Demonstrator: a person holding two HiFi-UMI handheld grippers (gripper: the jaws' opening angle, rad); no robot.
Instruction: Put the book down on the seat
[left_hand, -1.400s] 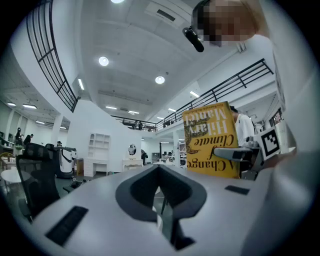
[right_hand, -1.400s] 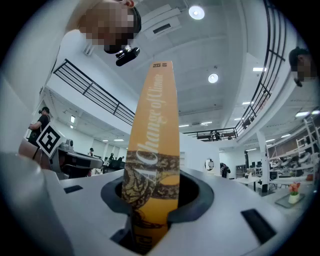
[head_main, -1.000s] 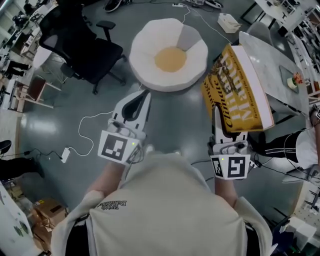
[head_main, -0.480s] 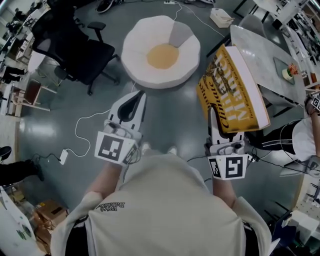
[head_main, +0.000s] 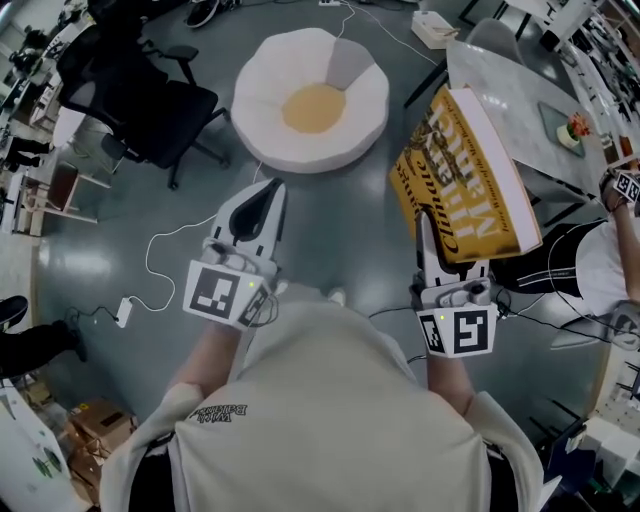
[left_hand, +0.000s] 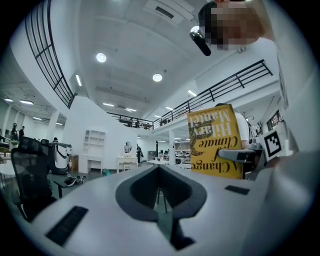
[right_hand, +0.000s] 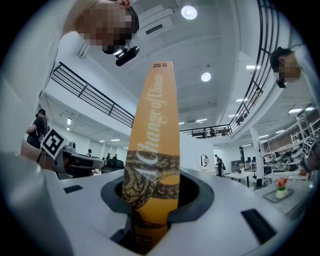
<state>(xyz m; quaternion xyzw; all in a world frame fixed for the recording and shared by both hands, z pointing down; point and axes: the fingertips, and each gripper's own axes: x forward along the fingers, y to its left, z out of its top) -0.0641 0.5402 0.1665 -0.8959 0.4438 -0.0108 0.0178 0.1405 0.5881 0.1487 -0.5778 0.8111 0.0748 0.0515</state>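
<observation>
A thick yellow book (head_main: 465, 180) stands tilted in the air at the right, with my right gripper (head_main: 432, 225) shut on its lower edge. The right gripper view shows its spine (right_hand: 155, 150) rising from between the jaws. The seat (head_main: 260, 95), a round white floor cushion with a yellow-orange middle, lies on the grey floor ahead, apart from the book. My left gripper (head_main: 262, 195) hangs at the left, shut with nothing in it, pointing toward the seat. The book (left_hand: 215, 142) also shows at the right in the left gripper view.
A black office chair (head_main: 140, 100) stands left of the seat. A marble-topped table (head_main: 510, 90) sits at the right, behind the book, with another person (head_main: 610, 270) beside it. A white cable and adapter (head_main: 127, 310) lie on the floor at the left. A cardboard box (head_main: 90, 420) is at the lower left.
In the head view the seat and the chair have slid up and to the left. The book stays gripped in the right gripper; both grippers keep their pose.
</observation>
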